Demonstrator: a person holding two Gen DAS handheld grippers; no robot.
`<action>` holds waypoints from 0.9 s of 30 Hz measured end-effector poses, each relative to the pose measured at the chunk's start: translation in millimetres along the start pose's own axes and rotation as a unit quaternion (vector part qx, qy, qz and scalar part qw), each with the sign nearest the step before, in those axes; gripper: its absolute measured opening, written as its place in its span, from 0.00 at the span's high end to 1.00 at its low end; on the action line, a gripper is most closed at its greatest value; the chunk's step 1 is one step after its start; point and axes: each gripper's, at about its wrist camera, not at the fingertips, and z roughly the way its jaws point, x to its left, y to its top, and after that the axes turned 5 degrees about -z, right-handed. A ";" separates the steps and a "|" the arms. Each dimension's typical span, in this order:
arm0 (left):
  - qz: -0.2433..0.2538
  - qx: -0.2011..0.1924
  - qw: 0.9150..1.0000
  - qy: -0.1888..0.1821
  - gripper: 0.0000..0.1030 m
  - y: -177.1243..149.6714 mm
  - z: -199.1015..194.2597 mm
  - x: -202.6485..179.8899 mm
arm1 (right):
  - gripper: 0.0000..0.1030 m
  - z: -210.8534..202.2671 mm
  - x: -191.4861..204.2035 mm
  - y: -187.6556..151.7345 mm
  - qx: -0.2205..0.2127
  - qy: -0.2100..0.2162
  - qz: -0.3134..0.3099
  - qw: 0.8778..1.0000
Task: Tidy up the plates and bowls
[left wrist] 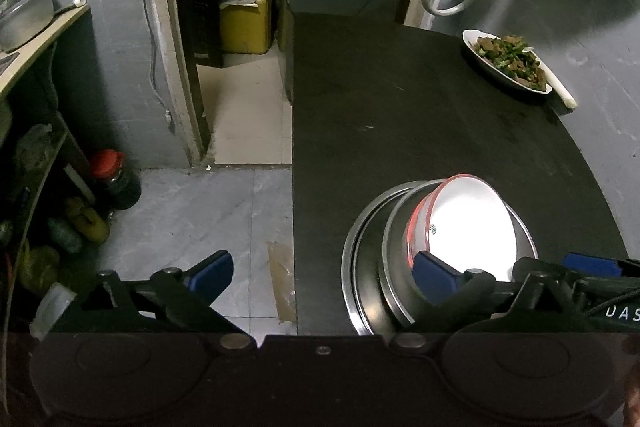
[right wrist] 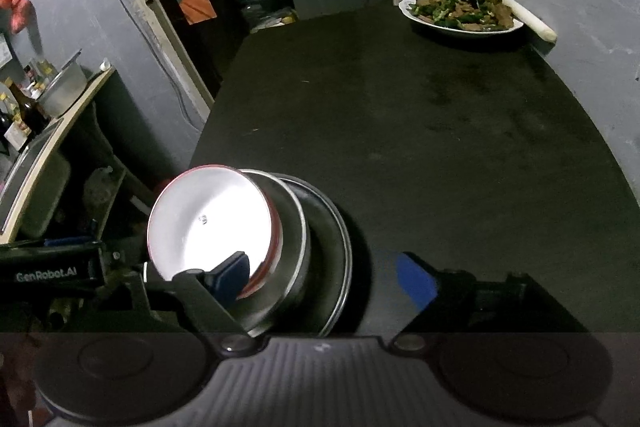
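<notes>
On the black table [left wrist: 400, 115] [right wrist: 420, 115] stands a stack: a wide steel plate [left wrist: 354, 259] [right wrist: 340, 251] at the bottom, a steel bowl [left wrist: 394, 239] [right wrist: 294, 227] on it, and a white bowl with a red rim [left wrist: 468, 223] [right wrist: 208, 219] on top, tilted. My left gripper [left wrist: 323, 273] is open at the stack's left edge; its right finger [left wrist: 434, 277] overlaps the bowls' rims and its left finger hangs over the floor. My right gripper [right wrist: 323, 277] is open too; its left finger [right wrist: 230, 275] lies in front of the white bowl's rim, with the steel rims between the fingers.
A white plate of cooked food [left wrist: 508, 61] [right wrist: 464, 9] sits at the table's far right by a white rod [left wrist: 562, 93] [right wrist: 524, 17]. A counter with a metal pot [left wrist: 24, 21] [right wrist: 64, 87] stands left. Jars and bottles [left wrist: 116, 179] crowd the tiled floor.
</notes>
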 end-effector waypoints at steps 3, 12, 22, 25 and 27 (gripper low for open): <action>-0.001 -0.002 1.000 0.003 0.04 0.6 -0.3 0.3 | 0.16 -0.8 1.0 0.5 -0.002 -0.003 0.002 1.000; -0.011 -0.017 1.000 0.005 0.01 0.5 -3.2 4.7 | 0.10 -1.6 1.6 0.8 -0.007 -0.004 0.003 1.000; -0.003 -0.076 0.997 -0.022 0.01 -6.8 -14.4 7.0 | 0.00 -6.7 -2.1 0.9 -0.025 -0.013 0.012 1.000; -0.005 -0.100 0.994 -0.037 0.01 -8.4 -17.9 6.7 | 0.00 -8.8 -2.3 0.6 -0.035 -0.020 0.010 0.999; -0.017 -0.110 0.992 -0.052 0.01 -8.5 -19.0 7.5 | 0.00 -11.2 -2.5 -0.1 -0.044 -0.024 0.008 0.999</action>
